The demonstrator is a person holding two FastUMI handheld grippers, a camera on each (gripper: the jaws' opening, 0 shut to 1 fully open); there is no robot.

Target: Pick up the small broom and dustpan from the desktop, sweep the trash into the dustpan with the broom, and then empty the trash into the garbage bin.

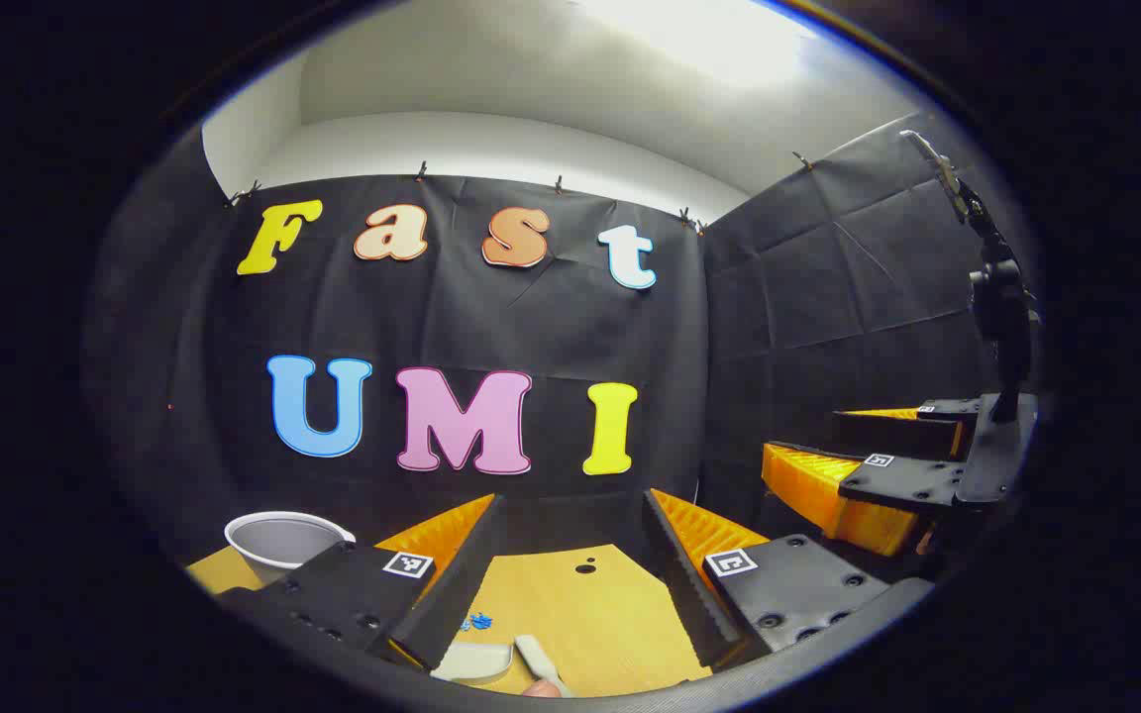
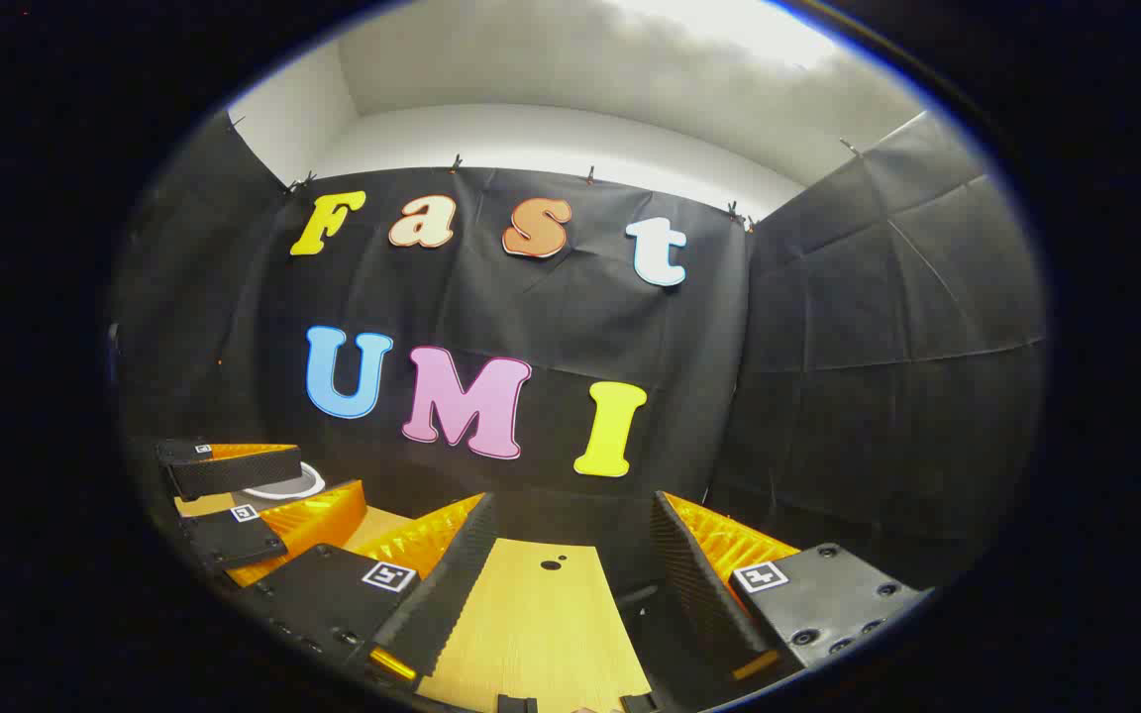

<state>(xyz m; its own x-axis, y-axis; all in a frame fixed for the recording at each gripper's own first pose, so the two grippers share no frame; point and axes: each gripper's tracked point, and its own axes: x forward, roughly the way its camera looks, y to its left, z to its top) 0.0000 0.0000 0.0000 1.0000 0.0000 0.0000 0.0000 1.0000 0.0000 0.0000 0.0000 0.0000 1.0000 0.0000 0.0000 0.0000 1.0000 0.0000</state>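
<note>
Seemingly nothing is picked up yet: in the left gripper view the left gripper (image 1: pixel 570 564) gapes empty above the dustpan (image 1: pixel 476 662), broom (image 1: pixel 539 662), trash (image 1: pixel 476 622) and bin (image 1: pixel 278 543), while in the right gripper view the right gripper (image 2: pixel 566 564) gapes empty over the desk (image 2: pixel 531 624), so next both must descend and grasp.

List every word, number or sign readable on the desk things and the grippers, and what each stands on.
None can be read.
The square black-and-white markers on the left hand-held gripper and the right hand-held gripper: coded patterns, no letters.
The white round bin and the light wooden desktop: no print visible.
</note>
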